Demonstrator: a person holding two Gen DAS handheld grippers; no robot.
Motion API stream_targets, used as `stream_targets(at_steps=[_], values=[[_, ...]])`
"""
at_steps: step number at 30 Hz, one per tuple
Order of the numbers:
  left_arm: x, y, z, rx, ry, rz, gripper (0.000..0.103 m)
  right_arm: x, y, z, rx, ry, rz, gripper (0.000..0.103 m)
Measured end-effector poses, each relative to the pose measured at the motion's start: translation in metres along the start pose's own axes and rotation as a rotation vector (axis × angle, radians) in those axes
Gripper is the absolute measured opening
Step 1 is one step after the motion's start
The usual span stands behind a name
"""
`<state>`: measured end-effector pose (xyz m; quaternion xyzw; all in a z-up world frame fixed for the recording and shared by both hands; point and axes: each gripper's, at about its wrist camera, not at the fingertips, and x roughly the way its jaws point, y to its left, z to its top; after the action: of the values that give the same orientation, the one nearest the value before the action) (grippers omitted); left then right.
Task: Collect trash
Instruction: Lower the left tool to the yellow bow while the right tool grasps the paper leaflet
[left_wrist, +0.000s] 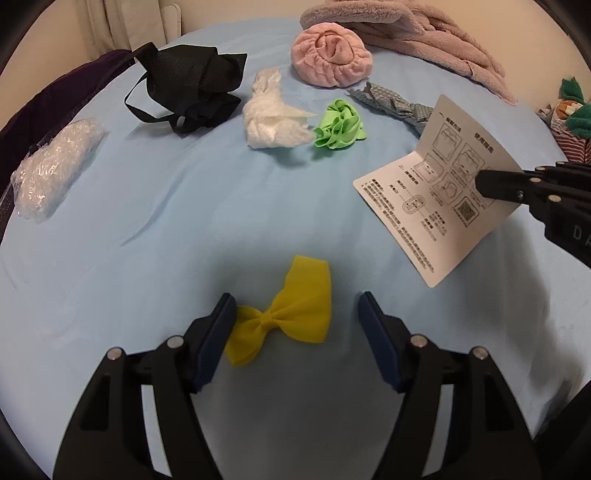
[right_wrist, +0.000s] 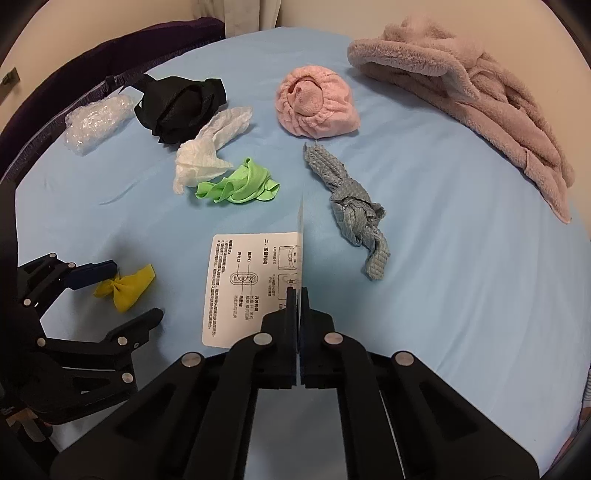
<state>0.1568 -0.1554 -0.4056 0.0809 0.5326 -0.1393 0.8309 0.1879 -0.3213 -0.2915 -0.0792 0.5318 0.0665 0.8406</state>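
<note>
A yellow bow-shaped scrap (left_wrist: 295, 306) lies on the blue sheet (left_wrist: 184, 221). My left gripper (left_wrist: 295, 299) is open and straddles it: the left finger sits at the bow's left wing, and the right finger stands apart from it. From the right wrist, the same scrap (right_wrist: 127, 288) shows between the left gripper's (right_wrist: 135, 291) fingers. My right gripper (right_wrist: 298, 291) is shut on a white folded instruction leaflet (right_wrist: 251, 280), pinching it at the fold so that one half stands up. The leaflet (left_wrist: 436, 206) and the right gripper (left_wrist: 480, 181) also appear at the right of the left wrist view.
Farther back lie a crumpled white tissue (left_wrist: 273, 118), a green wad (left_wrist: 340, 125), a black mesh bag (left_wrist: 192, 85), clear plastic wrap (left_wrist: 55, 166), a grey knotted cloth (right_wrist: 354, 206), a pink towel cap (right_wrist: 317, 107) and a beige robe (right_wrist: 480, 92).
</note>
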Motion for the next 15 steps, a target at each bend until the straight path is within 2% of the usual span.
stream_targets(at_steps=[2, 4, 10, 12, 15], values=[[-0.001, 0.005, 0.001, -0.024, -0.004, -0.007, 0.061, 0.001, 0.0, 0.001, -0.001, 0.002, 0.006, 0.0], [-0.002, 0.012, 0.002, -0.044, -0.007, -0.01, 0.047, 0.002, 0.0, 0.001, 0.0, 0.005, 0.013, 0.0], [-0.004, 0.028, 0.006, -0.095, -0.004, -0.019, 0.015, 0.001, -0.001, 0.001, 0.006, 0.0, 0.026, 0.0], [-0.006, 0.034, 0.006, -0.119, -0.003, -0.034, 0.01, 0.0, 0.0, 0.001, 0.008, -0.003, 0.031, 0.0], [-0.013, 0.04, 0.003, -0.145, -0.008, -0.049, 0.009, -0.002, 0.001, 0.0, 0.013, -0.009, 0.043, 0.0]])
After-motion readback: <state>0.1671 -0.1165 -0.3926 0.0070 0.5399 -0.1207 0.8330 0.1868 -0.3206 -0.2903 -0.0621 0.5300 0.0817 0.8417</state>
